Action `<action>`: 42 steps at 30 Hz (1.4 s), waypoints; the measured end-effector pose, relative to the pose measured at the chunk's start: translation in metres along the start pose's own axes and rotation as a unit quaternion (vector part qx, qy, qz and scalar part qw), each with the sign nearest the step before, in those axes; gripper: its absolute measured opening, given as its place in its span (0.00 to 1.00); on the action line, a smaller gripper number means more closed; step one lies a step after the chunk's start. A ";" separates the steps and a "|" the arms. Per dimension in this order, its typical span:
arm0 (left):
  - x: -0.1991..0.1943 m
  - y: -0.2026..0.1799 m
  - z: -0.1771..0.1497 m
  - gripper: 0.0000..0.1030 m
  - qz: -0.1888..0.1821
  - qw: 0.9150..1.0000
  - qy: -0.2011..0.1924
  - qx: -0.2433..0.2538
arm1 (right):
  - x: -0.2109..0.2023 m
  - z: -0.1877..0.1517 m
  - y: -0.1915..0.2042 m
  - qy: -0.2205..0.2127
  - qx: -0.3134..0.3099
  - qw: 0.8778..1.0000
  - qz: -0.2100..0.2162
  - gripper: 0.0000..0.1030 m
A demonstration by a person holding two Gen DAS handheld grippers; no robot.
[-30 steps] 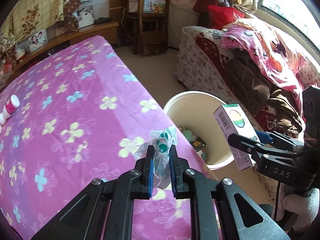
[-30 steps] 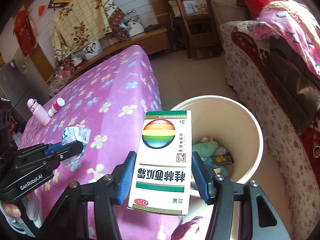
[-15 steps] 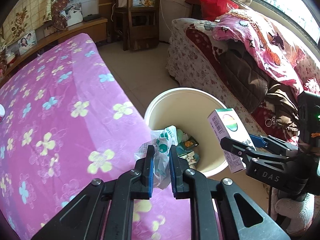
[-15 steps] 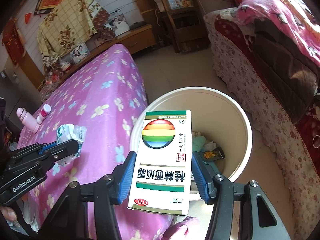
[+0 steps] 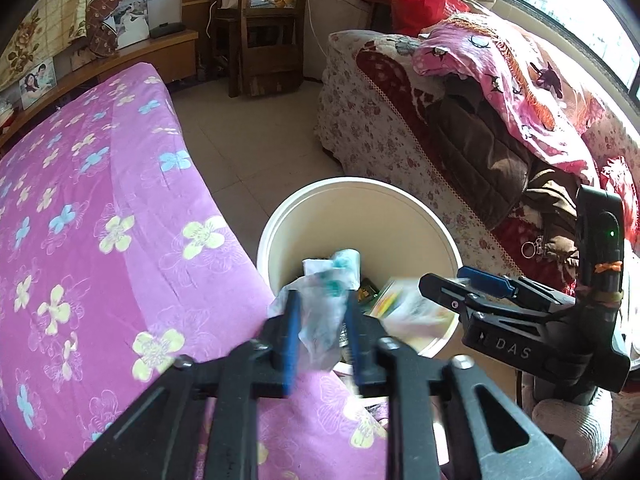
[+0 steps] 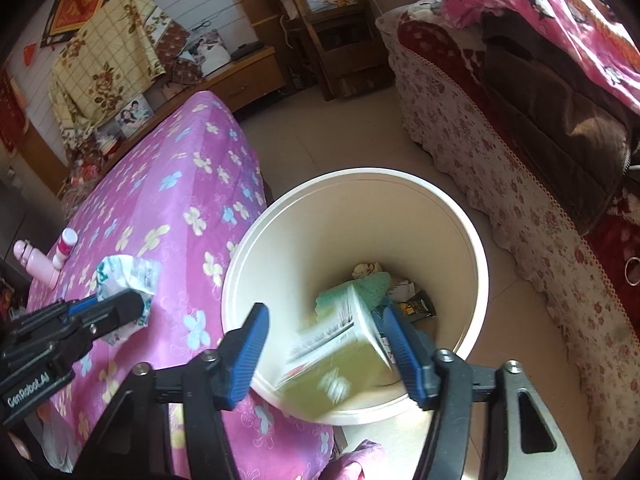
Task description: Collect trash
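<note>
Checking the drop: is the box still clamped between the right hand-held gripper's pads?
No: the box is blurred and tilted over the bin, clear of both pads of the right hand-held gripper, whose jaws have just opened.

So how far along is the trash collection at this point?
Done: scraps already lie in the white bucket. In hand: both jaws have just been opening; the medicine box tumbles free of the right gripper, the wrapper sits loose in the left gripper. Left: two pink bottles on the bed.

Sunlit tiled floor [image 5: 256,128], floral sofa [image 5: 384,128], wooden chair [image 5: 264,40], window [image 5: 576,12].
</note>
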State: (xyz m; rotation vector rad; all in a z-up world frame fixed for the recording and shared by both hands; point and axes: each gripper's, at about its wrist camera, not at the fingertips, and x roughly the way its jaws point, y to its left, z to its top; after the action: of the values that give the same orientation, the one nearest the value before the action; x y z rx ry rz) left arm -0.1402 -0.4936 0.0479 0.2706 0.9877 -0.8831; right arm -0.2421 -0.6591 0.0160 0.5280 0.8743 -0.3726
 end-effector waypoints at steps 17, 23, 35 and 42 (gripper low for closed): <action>-0.031 0.016 -0.017 0.51 0.026 0.999 -0.038 -0.006 | -0.031 -0.020 0.034 -0.024 -0.024 0.999 0.006 0.64; -0.059 0.025 -0.032 0.52 0.045 0.996 -0.072 -0.010 | -0.058 -0.030 0.056 -0.058 -0.035 0.998 -0.008 0.64; -0.132 0.047 -0.066 0.71 0.074 0.983 -0.168 -0.028 | -0.122 -0.058 0.106 -0.144 -0.055 0.987 -0.045 0.68; -0.165 0.054 -0.088 0.72 0.088 0.975 -0.200 -0.028 | -0.149 -0.075 0.131 -0.177 -0.065 0.980 -0.061 0.70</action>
State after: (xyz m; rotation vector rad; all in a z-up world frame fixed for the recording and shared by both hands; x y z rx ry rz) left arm -0.1944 -0.3235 0.1243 0.1211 0.6028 -0.7104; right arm -0.3098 -0.4956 0.1329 0.2745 0.5812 -0.5004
